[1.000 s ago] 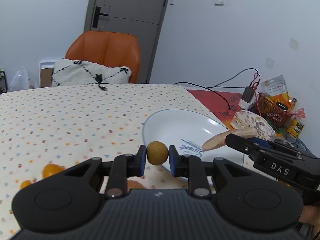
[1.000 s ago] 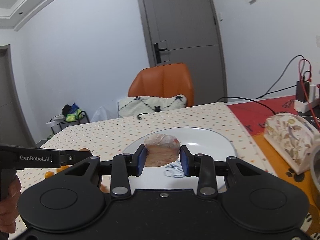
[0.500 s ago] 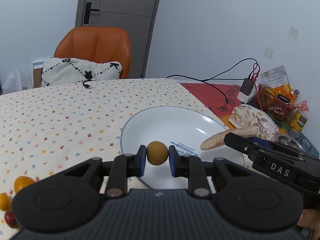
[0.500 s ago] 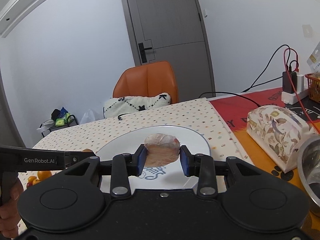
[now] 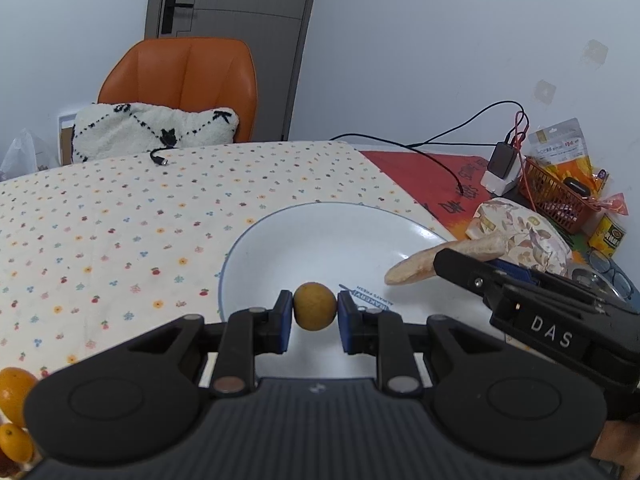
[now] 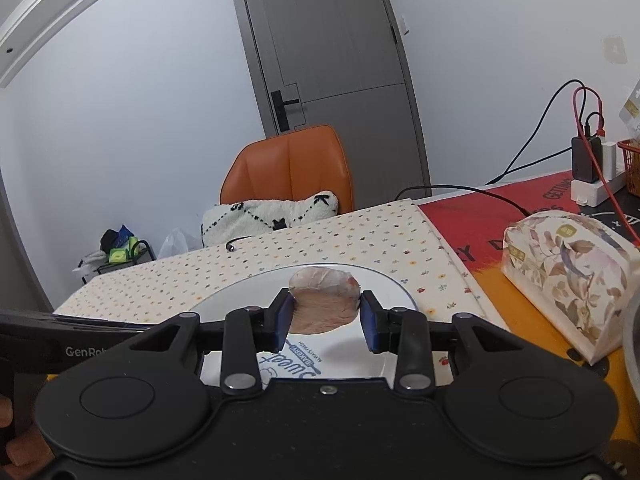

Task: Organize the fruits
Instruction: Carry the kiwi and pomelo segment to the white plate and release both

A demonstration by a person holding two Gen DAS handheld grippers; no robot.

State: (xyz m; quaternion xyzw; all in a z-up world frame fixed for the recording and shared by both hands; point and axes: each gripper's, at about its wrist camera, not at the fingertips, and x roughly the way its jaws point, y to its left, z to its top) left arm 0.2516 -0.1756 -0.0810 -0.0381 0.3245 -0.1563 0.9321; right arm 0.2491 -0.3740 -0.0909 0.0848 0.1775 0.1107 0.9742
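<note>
Pinkish fruit slice (image 5: pixel 444 259) lies lengthwise across right gripper's (image 6: pixel 325 315) fingers (image 6: pixel 283 320).

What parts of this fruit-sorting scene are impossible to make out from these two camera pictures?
- Left wrist view: the oranges at the lower left edge are cut off by the frame and the left gripper; their number is unclear.
- Right wrist view: the underside of the pinkish fruit piece is hidden, so whether it touches the plate cannot be told.
- Right wrist view: the printed logo on the plate is partly covered by the right gripper.
- Left wrist view: the red basket contents are too small to identify.
</note>
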